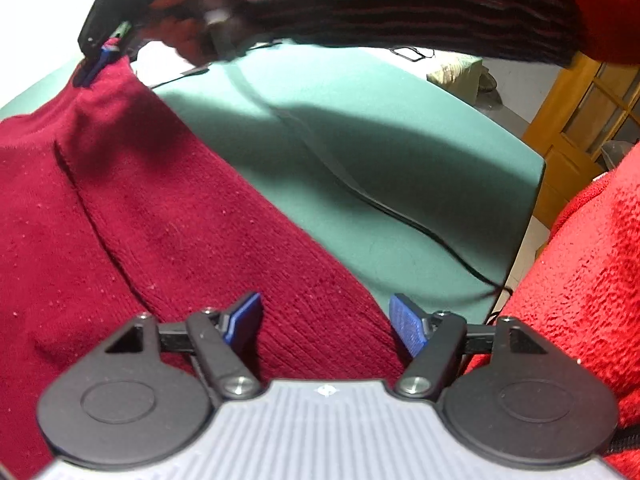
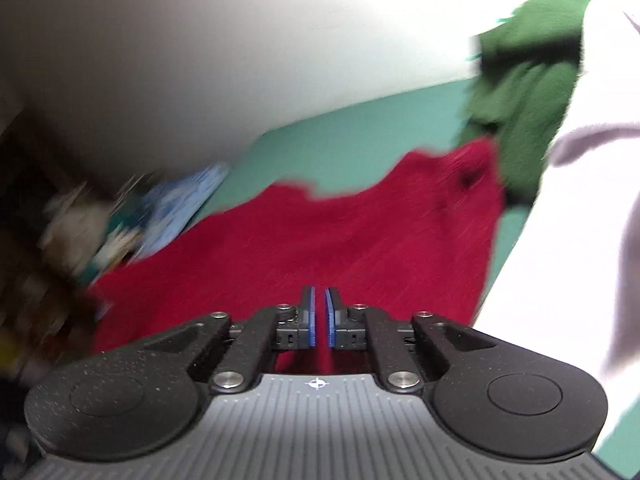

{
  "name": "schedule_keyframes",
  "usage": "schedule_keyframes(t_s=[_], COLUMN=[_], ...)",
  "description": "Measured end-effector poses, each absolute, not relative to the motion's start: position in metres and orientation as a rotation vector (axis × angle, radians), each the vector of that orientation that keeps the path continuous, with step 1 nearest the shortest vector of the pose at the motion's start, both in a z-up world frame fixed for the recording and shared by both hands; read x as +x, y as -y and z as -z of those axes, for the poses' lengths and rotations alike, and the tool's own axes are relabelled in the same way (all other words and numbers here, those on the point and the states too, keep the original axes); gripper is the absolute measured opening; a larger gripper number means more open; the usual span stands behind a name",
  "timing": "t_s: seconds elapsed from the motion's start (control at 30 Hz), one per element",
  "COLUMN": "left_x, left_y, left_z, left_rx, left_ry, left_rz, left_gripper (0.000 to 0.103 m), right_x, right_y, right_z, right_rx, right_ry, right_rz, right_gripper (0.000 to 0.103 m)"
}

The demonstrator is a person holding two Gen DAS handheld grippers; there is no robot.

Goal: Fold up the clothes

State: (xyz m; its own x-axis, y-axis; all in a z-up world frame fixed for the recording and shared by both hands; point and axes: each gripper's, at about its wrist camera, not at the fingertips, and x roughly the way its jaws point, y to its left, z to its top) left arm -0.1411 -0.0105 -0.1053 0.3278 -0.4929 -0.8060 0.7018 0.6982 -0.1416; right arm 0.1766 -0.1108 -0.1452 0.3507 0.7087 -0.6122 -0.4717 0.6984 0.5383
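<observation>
Dark red knit garment spread on the green worktop, one claw wide apart above it, the other almost together at its far part.

Nearest in the left wrist view, the left claw (image 1: 326, 322) hangs with its blue pads wide apart and nothing between them, above the ribbed near edge of the red garment (image 1: 168, 216), which lies close to the worktop's (image 1: 360, 152) near edge. A black cable (image 1: 360, 192) runs across the bare green surface toward the near right corner. Farther off, the right claw (image 1: 96, 66), held by a hand (image 1: 188, 20) in a striped sleeve (image 1: 400, 8), sits at a raised peak of the garment; its own blurred view shows the pads a narrow slit apart, and whether cloth is pinched I cannot tell. Beyond lie a green cloth (image 2: 528, 80) and a white cloth (image 2: 580, 200).
</observation>
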Motion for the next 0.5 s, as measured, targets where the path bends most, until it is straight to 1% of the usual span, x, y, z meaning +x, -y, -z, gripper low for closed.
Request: schedule_keyframes(t_s=[0.03,0.1,0.17,0.23,0.27,0.33,0.5], left_x=[-0.141,-0.142,-0.144,-0.146,-0.148,-0.151,-0.153], left_y=[0.009,0.007,0.009,0.011,0.012,0.010,-0.005], left_z=[0.105,0.106,0.107,0.106,0.104,0.101,0.105], left_rx=[0.238,0.215,0.212,0.227,0.233,0.230,0.145], left_ry=[-0.955,-0.955,-0.955,-0.959,-0.959,-0.961,-0.997], left_rz=[0.790,0.788,0.793,0.801,0.806,0.817,0.840], left_gripper=[0.072,0.073,0.074,0.074,0.074,0.074,0.074], right_x=[0.159,0.135,0.112,0.110,0.110,0.106,0.056], right_y=[0.111,0.114,0.117,0.125,0.129,0.137,0.135], right_z=[0.145,0.151,0.158,0.161,0.163,0.163,0.162], right_rx=[0.268,0.228,0.187,0.259,0.306,0.371,0.366], right_ry=[-0.984,-0.986,-0.970,-0.980,-0.987,-0.993,-1.106], right_rz=[-0.809,-0.826,-0.834,-0.804,-0.786,-0.775,-0.916], right_gripper=[0.017,0.017,0.011,0.004,0.006,0.016,0.018])
